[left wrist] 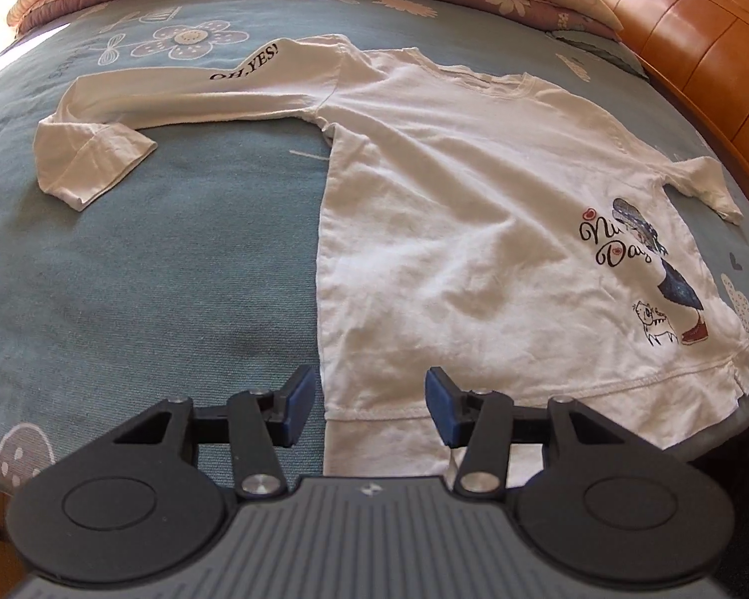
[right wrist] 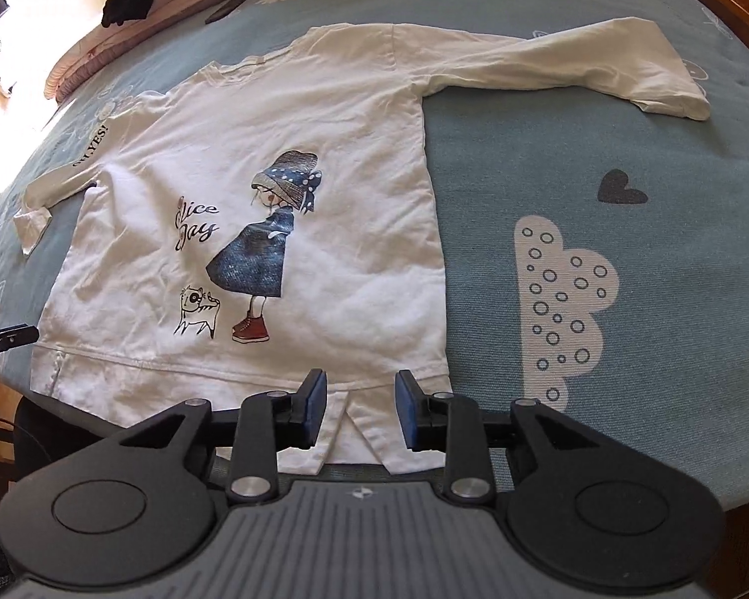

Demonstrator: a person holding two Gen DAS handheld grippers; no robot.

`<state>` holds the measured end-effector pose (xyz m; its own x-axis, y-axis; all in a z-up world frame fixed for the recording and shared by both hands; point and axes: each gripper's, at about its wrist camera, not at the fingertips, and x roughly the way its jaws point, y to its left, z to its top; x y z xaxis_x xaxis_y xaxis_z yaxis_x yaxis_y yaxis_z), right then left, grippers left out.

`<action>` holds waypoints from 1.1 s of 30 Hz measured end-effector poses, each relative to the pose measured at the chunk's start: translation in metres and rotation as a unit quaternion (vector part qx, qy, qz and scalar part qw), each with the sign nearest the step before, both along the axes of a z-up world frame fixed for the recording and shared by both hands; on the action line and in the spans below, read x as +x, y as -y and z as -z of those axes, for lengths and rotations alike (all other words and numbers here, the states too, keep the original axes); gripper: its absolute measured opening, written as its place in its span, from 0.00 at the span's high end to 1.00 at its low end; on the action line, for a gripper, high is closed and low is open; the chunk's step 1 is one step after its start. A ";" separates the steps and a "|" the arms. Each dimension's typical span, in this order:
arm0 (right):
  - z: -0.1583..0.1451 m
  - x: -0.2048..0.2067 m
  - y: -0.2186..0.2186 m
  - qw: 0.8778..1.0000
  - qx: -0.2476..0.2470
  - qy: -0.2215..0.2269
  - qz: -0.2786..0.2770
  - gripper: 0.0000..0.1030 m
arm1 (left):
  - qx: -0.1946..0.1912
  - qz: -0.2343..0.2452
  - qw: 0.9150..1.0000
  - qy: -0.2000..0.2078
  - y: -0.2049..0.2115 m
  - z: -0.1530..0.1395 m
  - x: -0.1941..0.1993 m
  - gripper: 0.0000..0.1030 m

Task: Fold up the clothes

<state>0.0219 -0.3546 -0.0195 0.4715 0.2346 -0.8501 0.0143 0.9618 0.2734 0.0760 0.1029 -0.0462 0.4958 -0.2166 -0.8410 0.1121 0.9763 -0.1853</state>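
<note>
White long-sleeved shirt (left wrist: pixel 474 229) spread flat on teal patterned bedspread (left wrist: pixel 150 259), wooden bed frame (left wrist: pixel 699 50) beyond, left gripper (left wrist: pixel 369 407) and right gripper (right wrist: pixel 359 407) both released, poised over its hem.

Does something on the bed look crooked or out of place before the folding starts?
Mostly no. The white shirt lies flat, printed side up. Only its left sleeve cuff is doubled back, and a dark garment sits on the quilt edge.

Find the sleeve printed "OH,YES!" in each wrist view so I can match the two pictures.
Left wrist view: "OH,YES!" sleeve stretches across the upper left.
Right wrist view: same sleeve at the far left edge, foreshortened.
Shared landmark: girl print on the shirt's front.
</note>
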 end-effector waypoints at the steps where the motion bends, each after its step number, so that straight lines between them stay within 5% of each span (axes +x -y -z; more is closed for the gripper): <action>1: -0.001 0.000 -0.004 1.000 -0.004 0.012 -0.007 0.67 | -0.009 -0.010 1.000 -0.007 -0.005 0.004 0.000 0.53; 6: -0.009 -0.001 -0.029 0.997 -0.035 0.045 -0.057 0.63 | -0.018 0.003 0.999 -0.028 -0.006 0.012 -0.004 0.53; 16: -0.014 -0.002 -0.052 0.992 -0.064 0.062 -0.094 0.62 | -0.121 -0.017 0.991 -0.052 -0.023 0.024 -0.020 0.61; 19: -0.012 0.000 -0.054 0.993 -0.059 0.058 -0.090 0.62 | -0.099 -0.031 0.993 -0.051 -0.024 0.023 -0.021 0.98; 27: -0.018 0.000 -0.064 0.990 -0.072 0.067 -0.102 0.61 | -0.122 -0.036 0.992 0.021 -0.048 -0.029 -0.032 1.00; 33: -0.017 -0.001 -0.082 0.983 -0.103 0.072 -0.137 0.61 | -0.031 -0.013 0.999 -0.007 -0.040 -0.016 -0.033 0.96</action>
<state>0.0211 -0.2730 -0.0023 0.5340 0.2001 -0.8215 -0.2777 0.9592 0.0531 0.0435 0.1430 -0.0305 0.4896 -0.2562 -0.8335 0.0842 0.9653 -0.2472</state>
